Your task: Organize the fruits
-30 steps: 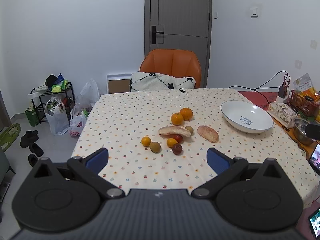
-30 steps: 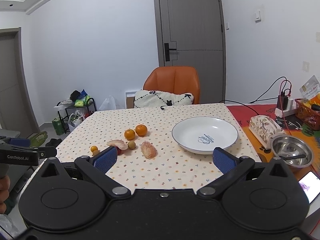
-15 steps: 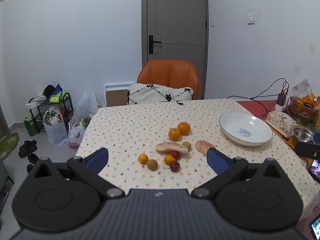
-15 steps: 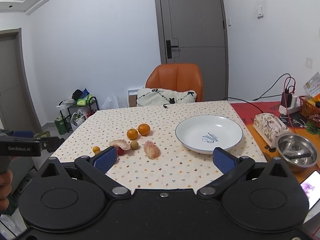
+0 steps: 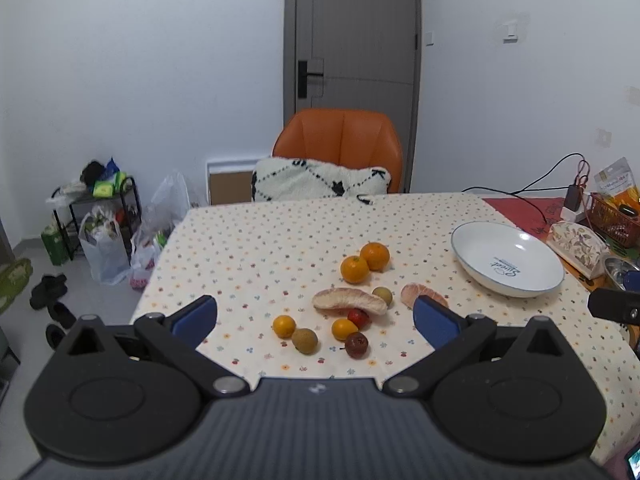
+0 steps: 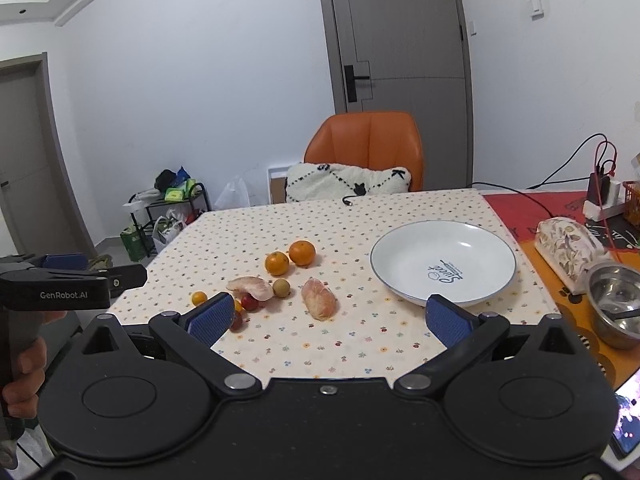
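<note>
Fruit is scattered loose on the spotted counter (image 5: 256, 240), and none of it is seen in the white plate (image 6: 404, 252), which stands bare well to the right of the pile. By that showing the task is judged barely begun: every piece is left to be gathered.

Two oranges (image 5: 365, 263) are found touching at the far side of the group. Nearer, a long peeled pomelo segment (image 5: 349, 301) is laid over a small red fruit (image 5: 359, 318), with a second pomelo piece (image 6: 318, 298) apart to its right. Two small yellow-orange fruits (image 5: 284, 326), a brownish round fruit (image 5: 305, 340), another pale round one (image 5: 382, 294) and a dark red fruit (image 5: 356, 345) are spread along the near side.

The left claw (image 5: 315, 321) is held wide apart and empty, short of the pile. The right claw (image 6: 329, 317) is likewise spread wide with nothing between its pads, raised above the near counter edge. Nothing is gripped, so a first pick is judged the step at hand.
</note>
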Available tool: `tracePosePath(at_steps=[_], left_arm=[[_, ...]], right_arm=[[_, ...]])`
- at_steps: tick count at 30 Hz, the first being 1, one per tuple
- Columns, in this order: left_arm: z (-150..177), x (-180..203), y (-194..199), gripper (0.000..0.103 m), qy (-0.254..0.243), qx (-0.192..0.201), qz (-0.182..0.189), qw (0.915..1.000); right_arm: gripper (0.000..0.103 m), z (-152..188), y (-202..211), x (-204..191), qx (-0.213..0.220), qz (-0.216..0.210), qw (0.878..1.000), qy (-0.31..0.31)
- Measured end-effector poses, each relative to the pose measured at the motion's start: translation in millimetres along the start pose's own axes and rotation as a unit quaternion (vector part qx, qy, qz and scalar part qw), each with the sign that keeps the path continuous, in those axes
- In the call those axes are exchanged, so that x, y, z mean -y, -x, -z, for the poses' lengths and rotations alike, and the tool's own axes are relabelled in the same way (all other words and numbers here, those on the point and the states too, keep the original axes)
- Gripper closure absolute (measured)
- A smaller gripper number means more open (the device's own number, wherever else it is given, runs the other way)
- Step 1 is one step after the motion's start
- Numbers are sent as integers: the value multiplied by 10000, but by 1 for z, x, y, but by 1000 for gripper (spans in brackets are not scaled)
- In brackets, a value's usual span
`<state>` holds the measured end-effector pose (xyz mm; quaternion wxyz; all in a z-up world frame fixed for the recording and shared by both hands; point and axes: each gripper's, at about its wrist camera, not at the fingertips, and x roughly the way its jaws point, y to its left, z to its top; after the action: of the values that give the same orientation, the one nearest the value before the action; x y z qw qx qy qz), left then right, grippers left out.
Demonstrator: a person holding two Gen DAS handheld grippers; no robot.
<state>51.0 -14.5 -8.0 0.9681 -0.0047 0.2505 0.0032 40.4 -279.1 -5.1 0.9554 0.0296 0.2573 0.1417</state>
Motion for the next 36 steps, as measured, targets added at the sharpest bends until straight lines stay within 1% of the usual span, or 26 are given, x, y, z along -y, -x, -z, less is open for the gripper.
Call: tracePosePath(at_steps=[2,5,8,10,13,15,19,25,27,29,31,33,34,35,36], left_arm=[[1,-4,-7,0,76,-40,-1,10000],[2,-10,-15,0,157,-90,-56,9998],[3,-15,-26,0,260,-232,-40,9994],[5,-17,-33,0,320,-347,3,9989],[10,-18,-42,0,323,-444,17,9985],[14,-17,-49,0,300,-516,15,9982],[21,-13,-63,0,260,-670,138,9973],[26,-9,-84,2,293,-797,415,9955],[27,-7,-90,3,311,-821,504,9949],[27,-4,-96,10,289,-875,569,9941],[27,0,-102,14,309,-920,591,9935],[28,3,-105,16,314,-915,644,9932],[29,5,-108,18,313,-937,688,9927],[30,7,-111,25,335,-983,738,9918],[31,8,-114,30,370,-1031,794,9908]], right_arm=[[0,-1,-8,3,-50,1,10000,-41],[0,-2,-20,7,-157,-143,9997,-133],[0,-2,-32,9,-283,-248,9991,-180],[0,-1,-39,9,-343,-400,9985,-170],[0,2,-50,11,-463,-786,9955,-262],[0,4,-58,14,-531,-830,9944,-383],[0,9,-77,13,-623,-733,9950,-270],[0,13,-98,10,-741,-1053,9916,-126],[0,14,-104,9,-732,-1077,9914,-110],[3,15,-111,7,-742,-1060,9916,-21],[7,16,-117,6,-757,-1070,9914,29],[10,16,-124,7,-771,-1113,9908,-14],[12,16,-127,9,-789,-1143,9903,-62],[13,16,-131,10,-810,-1150,9900,-107],[14,17,-134,11,-827,-1133,9900,-145]])
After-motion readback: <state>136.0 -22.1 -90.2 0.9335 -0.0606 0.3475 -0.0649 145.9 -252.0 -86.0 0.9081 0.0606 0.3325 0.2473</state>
